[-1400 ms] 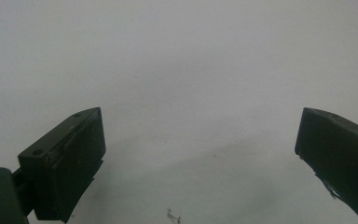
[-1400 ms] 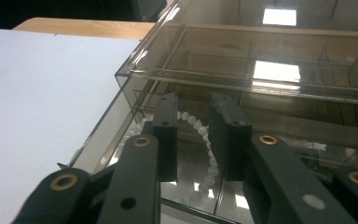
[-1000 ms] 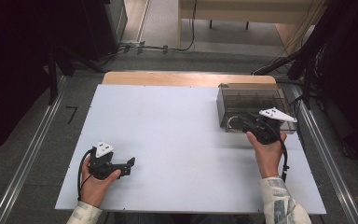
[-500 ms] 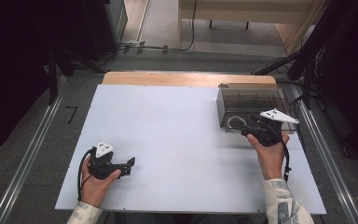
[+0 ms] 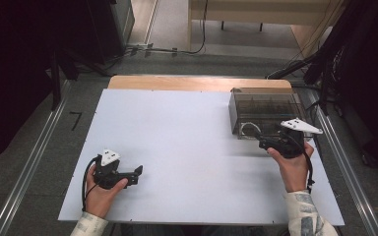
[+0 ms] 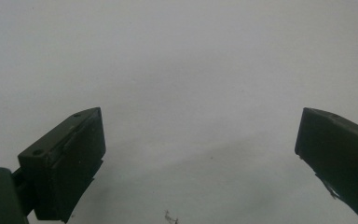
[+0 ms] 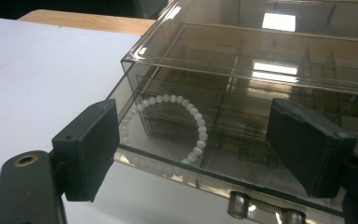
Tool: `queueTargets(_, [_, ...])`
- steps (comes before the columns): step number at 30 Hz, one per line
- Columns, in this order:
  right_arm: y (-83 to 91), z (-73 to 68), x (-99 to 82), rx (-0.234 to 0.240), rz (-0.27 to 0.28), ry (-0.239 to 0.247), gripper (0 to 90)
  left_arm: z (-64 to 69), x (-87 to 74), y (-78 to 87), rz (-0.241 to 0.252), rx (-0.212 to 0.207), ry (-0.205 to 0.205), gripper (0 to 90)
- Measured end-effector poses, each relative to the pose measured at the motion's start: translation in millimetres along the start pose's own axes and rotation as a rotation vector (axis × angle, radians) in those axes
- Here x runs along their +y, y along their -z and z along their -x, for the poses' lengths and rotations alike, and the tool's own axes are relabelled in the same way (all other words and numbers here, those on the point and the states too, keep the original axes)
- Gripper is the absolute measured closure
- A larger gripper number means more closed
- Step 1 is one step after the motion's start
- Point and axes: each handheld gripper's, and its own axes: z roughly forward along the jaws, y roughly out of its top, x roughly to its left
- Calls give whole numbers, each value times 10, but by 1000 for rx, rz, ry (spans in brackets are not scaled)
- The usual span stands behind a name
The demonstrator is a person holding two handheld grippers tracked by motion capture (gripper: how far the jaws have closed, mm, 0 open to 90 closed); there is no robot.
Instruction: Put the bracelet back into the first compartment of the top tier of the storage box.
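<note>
Right gripper: matte black block jaws spread wide, nothing between, facing the box's near wall.
Box: smoky clear plastic, rectangular, partitioned, far right of table.
Bracelet: ring of white beads in its near-left compartment.
Left gripper: jaws spread, empty, over smooth white tabletop, near left.

I read this as a lab or test workspace: I see a bare white table flanked by metal rails, cables trailing over the grey floor, and dark equipment stands around it.
</note>
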Motion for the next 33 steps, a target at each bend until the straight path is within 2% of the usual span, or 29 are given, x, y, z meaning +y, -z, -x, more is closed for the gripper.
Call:
queueTargets(15, [264,87,-104,-24,65,1,143,0,3,3,1,-3,0,22])
queueTargets(33, [543,318,-398,-71,59,-20,143,0,4,1,4,-4,8,22])
